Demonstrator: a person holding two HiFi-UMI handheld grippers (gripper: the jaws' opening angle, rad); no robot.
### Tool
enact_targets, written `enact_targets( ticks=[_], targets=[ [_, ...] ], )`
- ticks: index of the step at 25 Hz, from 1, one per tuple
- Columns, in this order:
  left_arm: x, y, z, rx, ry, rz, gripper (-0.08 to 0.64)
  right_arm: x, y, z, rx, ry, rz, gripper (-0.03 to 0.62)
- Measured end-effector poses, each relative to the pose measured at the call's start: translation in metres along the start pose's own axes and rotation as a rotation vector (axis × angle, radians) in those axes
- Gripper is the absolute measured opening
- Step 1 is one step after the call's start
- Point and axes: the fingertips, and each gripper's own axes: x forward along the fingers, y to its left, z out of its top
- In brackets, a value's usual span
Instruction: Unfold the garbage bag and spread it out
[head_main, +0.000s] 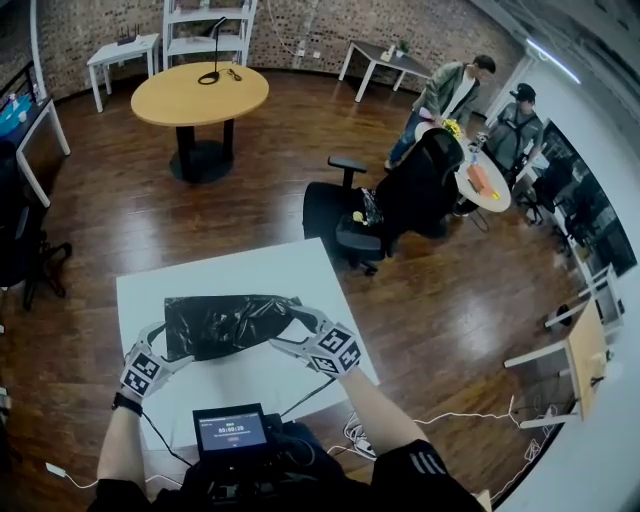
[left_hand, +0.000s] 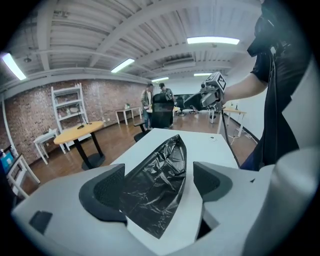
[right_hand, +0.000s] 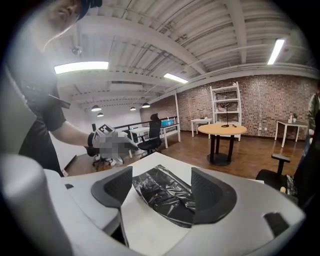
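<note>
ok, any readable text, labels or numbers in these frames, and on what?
No text reads clearly.
Device screen: white digits, too small and blurred to read.
Left marker cube, right marker cube: square patterns only, no words.
Garbage bag: no print visible.

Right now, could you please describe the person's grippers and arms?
Both the left gripper and right gripper are pale grey plastic with dark textured pads and a cube of black-and-white square markers. Black cables trail back. Black short sleeves, black left wristband.
</note>
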Motion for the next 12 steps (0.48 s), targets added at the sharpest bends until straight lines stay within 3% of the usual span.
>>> enact_targets(
  ticks=[4, 12],
  targets=[
    [-0.014, -0.026, 0.005, -0.030, -0.024, 0.033, 0.436, -0.025, 0.017, 0.016, 0.080, -0.109, 0.004, 0.373],
    [-0.054, -0.123, 0.028, -0.152, -0.131, 0.150, 0.434, -0.094, 0.062, 0.005, 0.112, -0.214, -0.013, 0.365]
  ],
)
